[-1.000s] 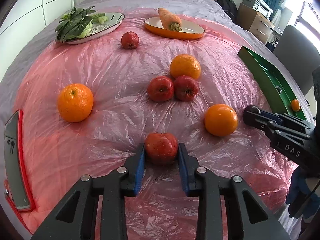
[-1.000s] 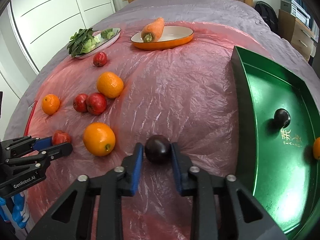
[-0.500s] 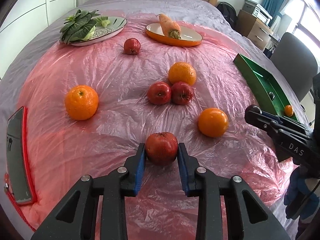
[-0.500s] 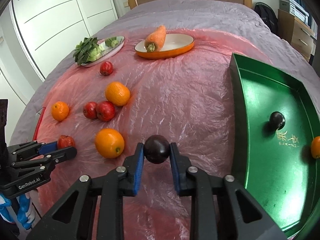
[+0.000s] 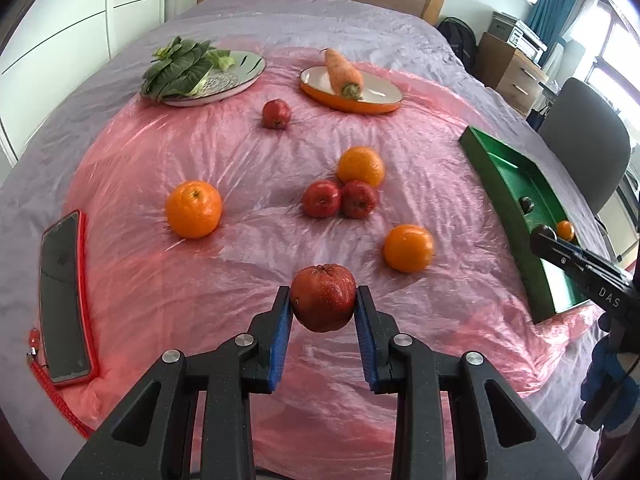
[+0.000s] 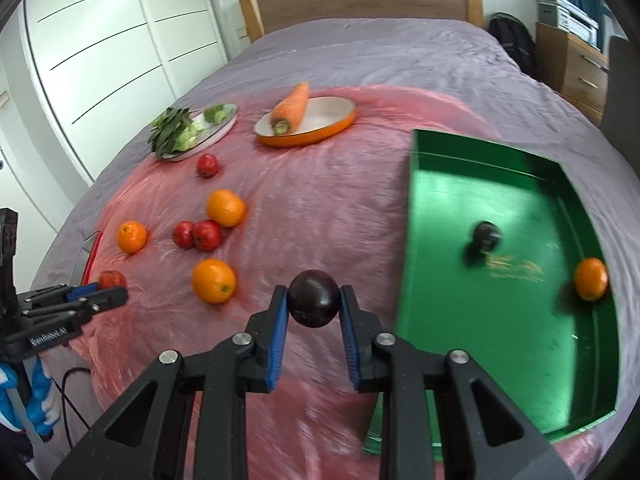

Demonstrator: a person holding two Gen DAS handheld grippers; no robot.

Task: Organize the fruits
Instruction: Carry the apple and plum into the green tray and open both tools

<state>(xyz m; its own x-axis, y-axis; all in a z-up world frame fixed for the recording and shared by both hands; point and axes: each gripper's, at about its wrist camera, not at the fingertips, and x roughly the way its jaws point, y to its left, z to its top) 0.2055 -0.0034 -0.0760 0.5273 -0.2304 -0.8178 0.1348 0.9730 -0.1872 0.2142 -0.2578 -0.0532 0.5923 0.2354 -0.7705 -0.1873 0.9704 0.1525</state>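
Observation:
My left gripper [image 5: 323, 304] is shut on a red apple [image 5: 323, 301] and holds it above the pink plastic sheet. My right gripper [image 6: 313, 300] is shut on a dark plum [image 6: 313, 297], lifted just left of the green tray [image 6: 440, 184]. The tray holds another dark plum [image 6: 485, 236] and a small orange [image 6: 590, 278]. On the sheet lie three oranges [image 5: 193, 209] [image 5: 361, 165] [image 5: 409, 247], two touching red apples [image 5: 321, 199] [image 5: 359, 199] and a lone red apple [image 5: 276, 113] farther back.
A plate of leafy greens [image 5: 192, 72] and an orange dish with a carrot [image 5: 347, 85] sit at the back. A phone in a red case [image 5: 63, 300] lies at the left edge. A chair [image 5: 584, 152] stands right of the bed.
Both grippers have risen with their fruit, so the sheet sits farther below. The right gripper has swung toward the green tray.

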